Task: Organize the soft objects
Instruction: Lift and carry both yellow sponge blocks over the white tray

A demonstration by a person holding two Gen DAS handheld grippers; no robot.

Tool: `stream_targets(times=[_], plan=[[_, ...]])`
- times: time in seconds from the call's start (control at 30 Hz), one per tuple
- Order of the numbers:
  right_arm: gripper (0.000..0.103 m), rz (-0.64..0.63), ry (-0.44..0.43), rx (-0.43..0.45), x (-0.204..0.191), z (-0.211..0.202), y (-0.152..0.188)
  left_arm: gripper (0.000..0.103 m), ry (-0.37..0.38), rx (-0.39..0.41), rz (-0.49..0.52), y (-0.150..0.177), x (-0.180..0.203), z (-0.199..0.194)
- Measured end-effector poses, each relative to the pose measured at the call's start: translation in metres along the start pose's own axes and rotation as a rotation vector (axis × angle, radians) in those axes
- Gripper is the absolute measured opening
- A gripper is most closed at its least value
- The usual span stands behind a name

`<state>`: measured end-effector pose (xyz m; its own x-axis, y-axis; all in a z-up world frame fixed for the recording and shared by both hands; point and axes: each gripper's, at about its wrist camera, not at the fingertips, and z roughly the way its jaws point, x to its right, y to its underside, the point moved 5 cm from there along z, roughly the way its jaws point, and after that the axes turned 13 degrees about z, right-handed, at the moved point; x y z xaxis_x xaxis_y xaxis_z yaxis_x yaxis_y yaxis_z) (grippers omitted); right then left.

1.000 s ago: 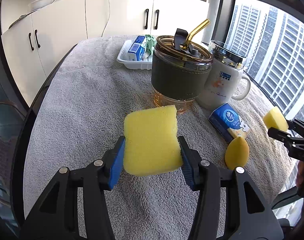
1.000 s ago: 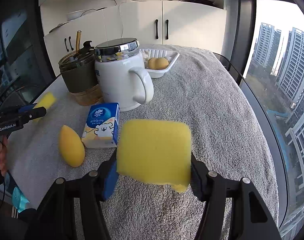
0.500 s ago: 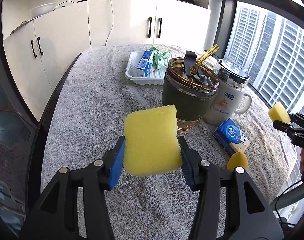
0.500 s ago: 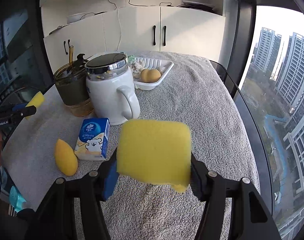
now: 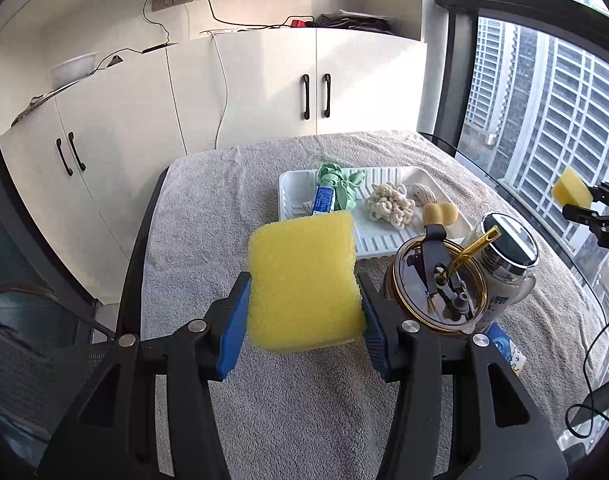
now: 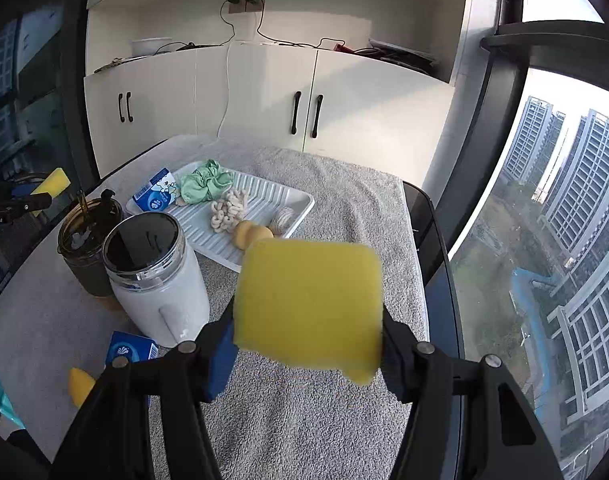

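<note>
My left gripper [image 5: 302, 312] is shut on a yellow sponge [image 5: 304, 280] and holds it above the towel-covered table, short of the white tray [image 5: 384, 240]. My right gripper [image 6: 308, 332] is shut on a second yellow sponge [image 6: 310, 304], also raised, to the right of the tray [image 6: 264, 196]. The tray holds a green scrunchie [image 5: 340, 186], a blue tissue pack [image 5: 323, 200], a cream knotted rope piece [image 5: 388, 206] and a tan beauty sponge [image 5: 440, 213]. A yellow teardrop sponge [image 6: 80, 386] and another blue tissue pack [image 6: 130, 350] lie on the towel.
A dark tumbler with a gold straw [image 5: 440, 284] and a white lidded mug [image 5: 508, 264] stand in front of the tray. White cabinets [image 5: 264, 92] are behind the table. Glass windows run along the right side. The table edge [image 6: 428, 232] is near my right gripper.
Both grippers have risen and moved toward the tray with their sponges. The tray's contents have come fully into view over the tumbler and mug.
</note>
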<state>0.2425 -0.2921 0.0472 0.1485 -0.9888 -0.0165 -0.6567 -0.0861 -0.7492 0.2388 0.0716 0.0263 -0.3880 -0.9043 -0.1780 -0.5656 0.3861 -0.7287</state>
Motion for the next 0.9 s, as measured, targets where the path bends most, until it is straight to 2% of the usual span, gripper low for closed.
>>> stream_targets(times=[0.3, 0.47, 0.67, 0.9], plan=[[0.063, -0.076, -0.051, -0.027, -0.012, 0.055, -0.075, 0.048, 0.008, 0.001, 0.086, -0.069, -0.020, 0.052], [0.063, -0.099, -0.101, -0.073, -0.027, 0.096, -0.103, 0.048, 0.081, -0.025, 0.108, -0.091, -0.015, 0.096], [0.063, -0.146, -0.145, -0.153, -0.049, 0.149, -0.109, 0.048, 0.175, -0.079, 0.189, -0.103, 0.012, 0.142], [0.063, -0.146, -0.175, -0.245, -0.058, 0.208, -0.096, 0.048, 0.291, -0.138, 0.240, -0.100, 0.035, 0.178]])
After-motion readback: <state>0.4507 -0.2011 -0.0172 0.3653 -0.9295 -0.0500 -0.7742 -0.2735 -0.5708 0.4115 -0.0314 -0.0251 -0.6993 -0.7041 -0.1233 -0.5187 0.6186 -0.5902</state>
